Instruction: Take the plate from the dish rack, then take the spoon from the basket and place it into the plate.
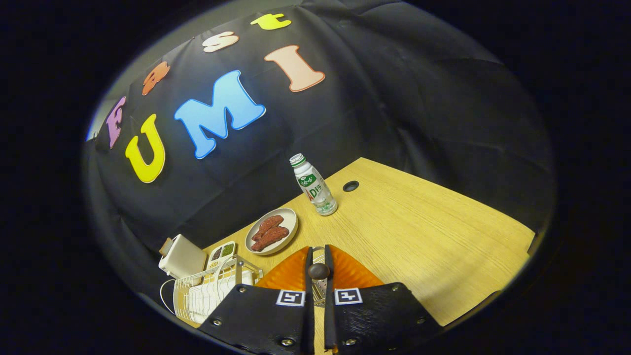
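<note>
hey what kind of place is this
Probably a staged kitchen tabletop in a recording booth: a wooden table before black cloth, with a dish rack, a plate of sausages and a drink bottle. The claw grips a spoon.

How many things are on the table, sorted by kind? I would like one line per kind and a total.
Plates: 2 (orange plate, plate of sausages)
Bottles: 1 (bottle)
Racks: 1 (dish rack)
Spoons: 1 (spoon, between the gripper fingers)
Total: 5

A small drink bottle stands upright on the wooden table, well beyond the fingers. Nearer, a dish of brown sausages sits beyond the fingers to their left. Further left lie a seasoning tray and a white box.
</note>
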{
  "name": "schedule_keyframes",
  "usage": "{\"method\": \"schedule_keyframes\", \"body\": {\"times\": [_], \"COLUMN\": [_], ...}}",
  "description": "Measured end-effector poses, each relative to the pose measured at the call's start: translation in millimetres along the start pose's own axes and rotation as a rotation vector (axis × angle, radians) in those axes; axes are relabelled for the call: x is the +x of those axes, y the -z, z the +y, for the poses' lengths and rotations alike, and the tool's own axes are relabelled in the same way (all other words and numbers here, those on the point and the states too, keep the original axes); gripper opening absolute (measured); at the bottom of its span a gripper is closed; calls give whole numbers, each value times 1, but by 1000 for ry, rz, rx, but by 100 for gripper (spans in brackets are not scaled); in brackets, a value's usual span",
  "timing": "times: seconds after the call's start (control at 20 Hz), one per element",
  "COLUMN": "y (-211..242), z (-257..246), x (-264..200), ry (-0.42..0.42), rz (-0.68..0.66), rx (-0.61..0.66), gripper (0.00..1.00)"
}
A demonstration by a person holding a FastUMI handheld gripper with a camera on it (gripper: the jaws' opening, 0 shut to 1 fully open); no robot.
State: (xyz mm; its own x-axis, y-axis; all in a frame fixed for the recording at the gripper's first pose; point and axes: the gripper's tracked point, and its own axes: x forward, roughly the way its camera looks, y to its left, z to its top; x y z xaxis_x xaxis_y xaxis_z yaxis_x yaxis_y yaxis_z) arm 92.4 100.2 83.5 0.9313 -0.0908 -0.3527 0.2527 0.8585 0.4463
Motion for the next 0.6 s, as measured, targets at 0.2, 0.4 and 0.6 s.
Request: {"method": "schedule_keyframes", "body": {"times": [0.2, 0.4, 0.6], "y": [-25, -32, -16], "z": [20, 59, 111], "x": [-33, -65, -98], "ry": [-33, -101, -198], "rz": [-18, 5, 44], "rx": [-47, -115, -169], "gripper": [8, 8, 8]}}
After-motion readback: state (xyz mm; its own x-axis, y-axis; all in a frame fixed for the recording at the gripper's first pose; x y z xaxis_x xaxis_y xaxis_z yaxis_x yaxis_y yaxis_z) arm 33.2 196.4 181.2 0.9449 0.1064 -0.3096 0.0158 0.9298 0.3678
